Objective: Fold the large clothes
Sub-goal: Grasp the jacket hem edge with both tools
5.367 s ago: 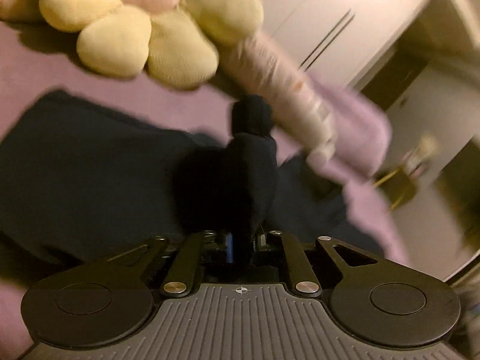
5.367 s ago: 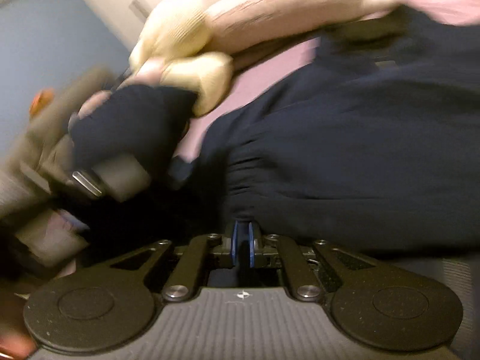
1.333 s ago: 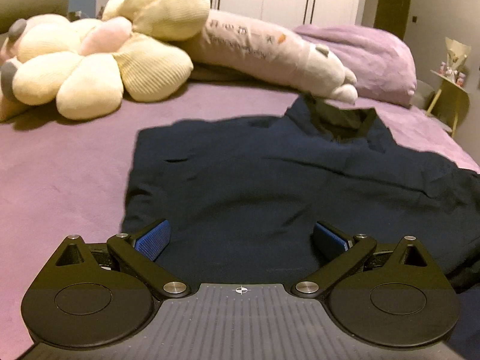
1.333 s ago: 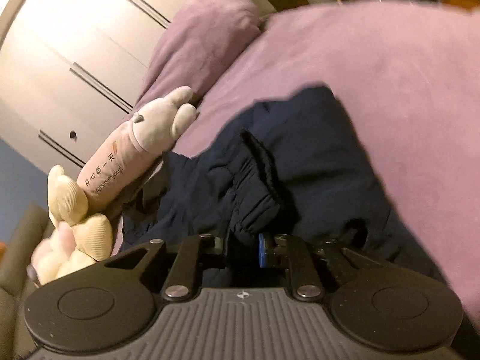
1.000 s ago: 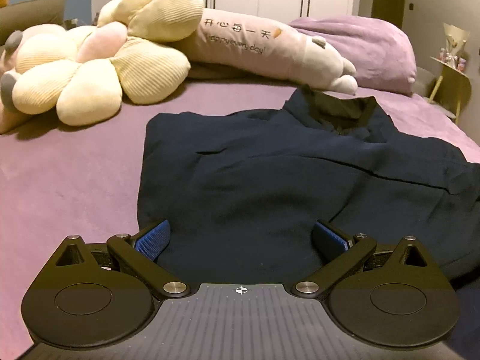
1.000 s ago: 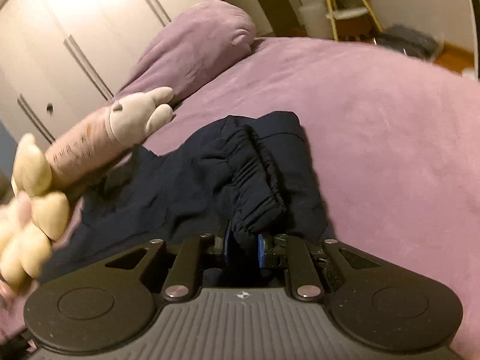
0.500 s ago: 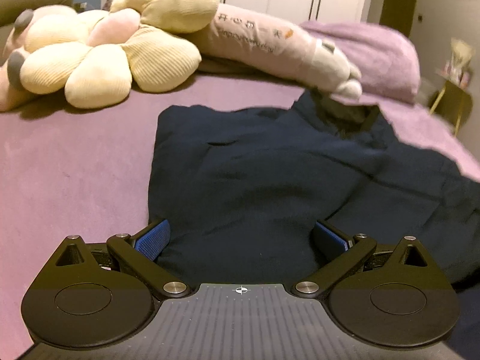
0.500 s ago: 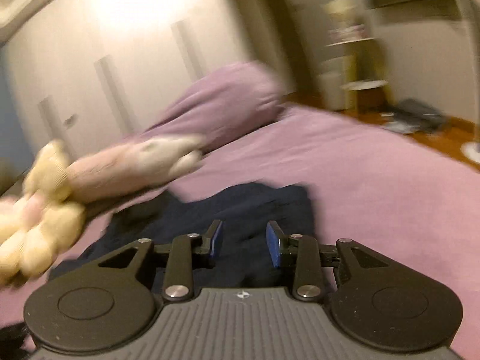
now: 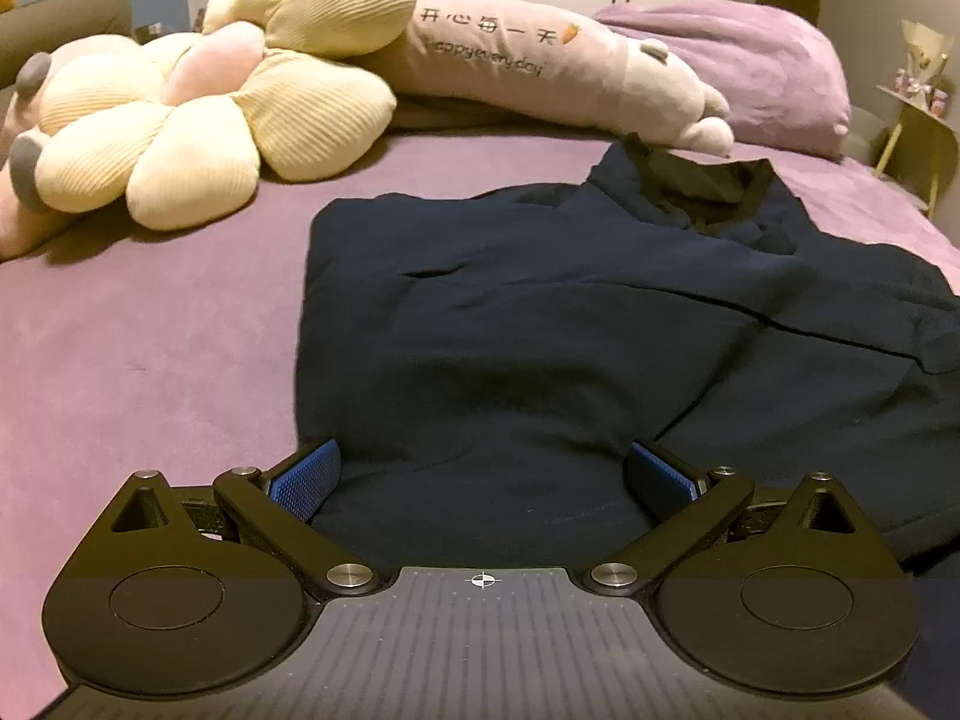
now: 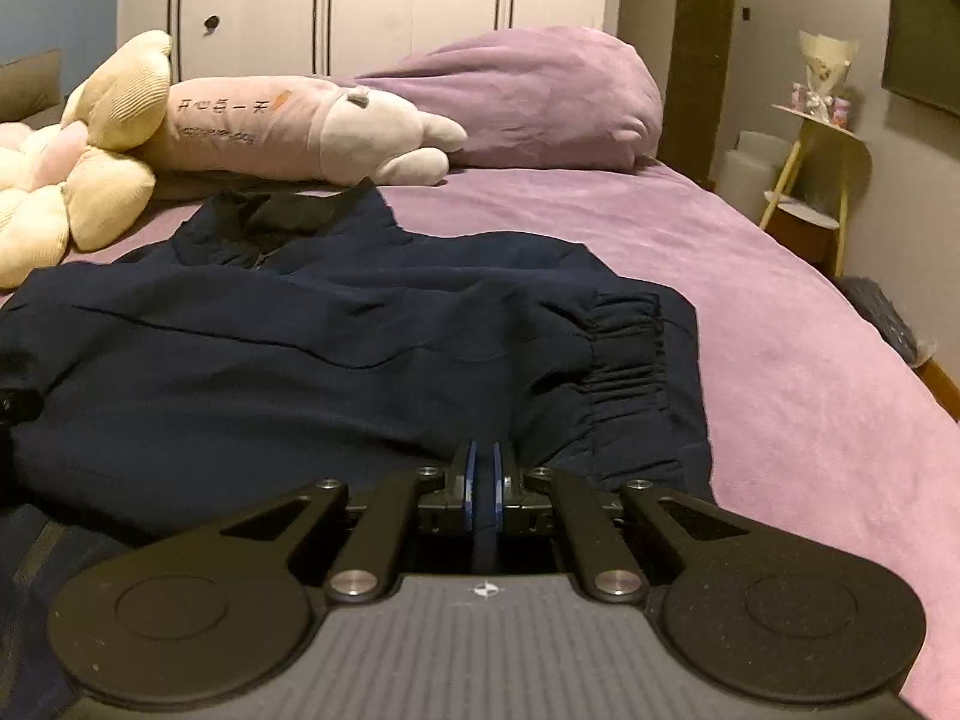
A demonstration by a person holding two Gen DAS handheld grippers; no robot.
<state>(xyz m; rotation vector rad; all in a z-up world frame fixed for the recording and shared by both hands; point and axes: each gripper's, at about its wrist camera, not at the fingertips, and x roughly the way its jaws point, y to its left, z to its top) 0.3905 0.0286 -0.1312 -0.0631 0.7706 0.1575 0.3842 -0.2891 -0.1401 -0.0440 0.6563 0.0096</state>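
A dark navy jacket lies partly folded on the purple bed, collar towards the pillows. My left gripper is open, its blue pads on either side of the jacket's near edge, holding nothing. In the right wrist view the jacket has an elastic cuff lying on its right side. My right gripper is shut, with a thin fold of the navy cloth pinched between its blue pads at the jacket's near edge.
A yellow flower plush and a long pink plush pillow lie at the head of the bed, beside a purple pillow. A small side table stands right of the bed. White wardrobe doors are behind.
My right gripper let go of the cuff, opened while swinging, and has now shut on the jacket's near edge. The left gripper stayed open and shifted slightly along the jacket.
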